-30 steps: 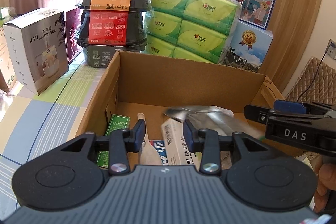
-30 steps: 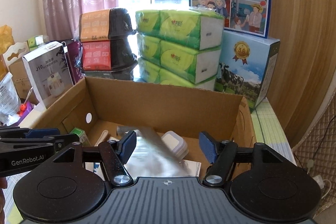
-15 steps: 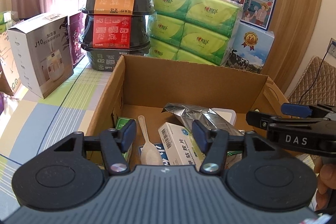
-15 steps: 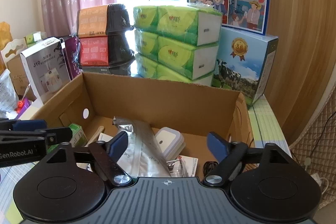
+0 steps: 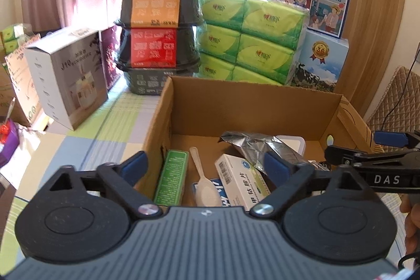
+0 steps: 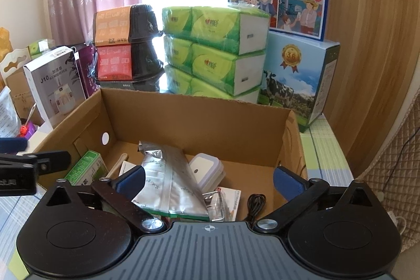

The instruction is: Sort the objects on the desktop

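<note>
The left gripper [image 5: 206, 165] is spread wide and holds nothing; its blue-padded fingers [image 5: 134, 166] straddle the near-left corner of the cardboard box [image 5: 236, 101], the left finger outside the left wall and the right finger over the interior. Directly ahead of it and below, inside the box, lie a green carton [image 5: 172, 180] against the left wall, a plastic spoon [image 5: 206, 185] just right of that, and a white medicine box [image 5: 241, 181] right of the spoon. A crumpled foil pouch [image 5: 258, 148] lies ahead and to the right, partly over a white container [image 5: 294, 142]. The right gripper [image 6: 208, 181] is likewise spread wide and empty, hovering over the near edge of the box. Between its fingers and ahead lies the foil pouch [image 6: 168, 180], with a lidded white container [image 6: 206, 171] just right of the pouch, touching it. A black cable [image 6: 256, 207] lies near the right finger, on the box floor. To the left of the left finger are the green carton [image 6: 86, 171] and the spoon handle [image 6: 118, 165]. The left gripper body appears at the far left edge of the right wrist view, and a hand [image 5: 412, 222] holding the right unit shows at the right edge of the left wrist view. Beyond the box stand stacked black trays [image 5: 157, 43], green tissue packs [image 5: 249, 43], a milk carton [image 5: 320, 64] and a humidifier box [image 5: 68, 80].
</note>
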Motion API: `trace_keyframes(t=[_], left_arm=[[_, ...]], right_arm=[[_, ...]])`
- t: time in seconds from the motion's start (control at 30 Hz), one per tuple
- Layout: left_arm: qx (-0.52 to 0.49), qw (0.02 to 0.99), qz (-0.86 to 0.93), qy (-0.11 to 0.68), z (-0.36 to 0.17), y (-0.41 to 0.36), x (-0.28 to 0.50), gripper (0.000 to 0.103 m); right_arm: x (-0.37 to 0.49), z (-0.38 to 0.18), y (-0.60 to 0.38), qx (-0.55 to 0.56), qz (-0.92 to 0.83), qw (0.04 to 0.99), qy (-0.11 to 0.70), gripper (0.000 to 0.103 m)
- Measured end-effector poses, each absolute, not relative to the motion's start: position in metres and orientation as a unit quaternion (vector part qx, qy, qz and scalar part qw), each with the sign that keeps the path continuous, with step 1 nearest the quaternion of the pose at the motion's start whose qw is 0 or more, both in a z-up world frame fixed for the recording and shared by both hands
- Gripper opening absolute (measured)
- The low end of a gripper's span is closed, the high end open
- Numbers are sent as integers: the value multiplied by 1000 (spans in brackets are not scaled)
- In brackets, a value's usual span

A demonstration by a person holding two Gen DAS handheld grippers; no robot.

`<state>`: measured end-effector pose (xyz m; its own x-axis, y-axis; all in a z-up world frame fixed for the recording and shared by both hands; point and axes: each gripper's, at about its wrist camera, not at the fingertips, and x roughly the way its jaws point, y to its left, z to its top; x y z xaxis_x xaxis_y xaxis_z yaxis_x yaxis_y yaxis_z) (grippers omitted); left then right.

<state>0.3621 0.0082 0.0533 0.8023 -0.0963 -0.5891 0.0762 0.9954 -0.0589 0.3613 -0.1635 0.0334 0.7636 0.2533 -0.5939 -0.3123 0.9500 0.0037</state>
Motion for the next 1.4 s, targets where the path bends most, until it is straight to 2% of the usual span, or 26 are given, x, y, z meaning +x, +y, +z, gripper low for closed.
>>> trace_keyframes(t=[0.7, 1.17, 1.4], left_arm=[[18, 947, -38, 319, 80, 2, 318, 102], [-3, 940, -48, 337, 96, -2, 228, 102], [18, 942, -23, 335, 110, -5, 172, 102]], right_arm=[[299, 64, -184, -25, 158, 939, 305, 101], [207, 90, -209, 15, 145, 936, 321, 101], [160, 103, -209, 14, 153, 932, 329, 101]])
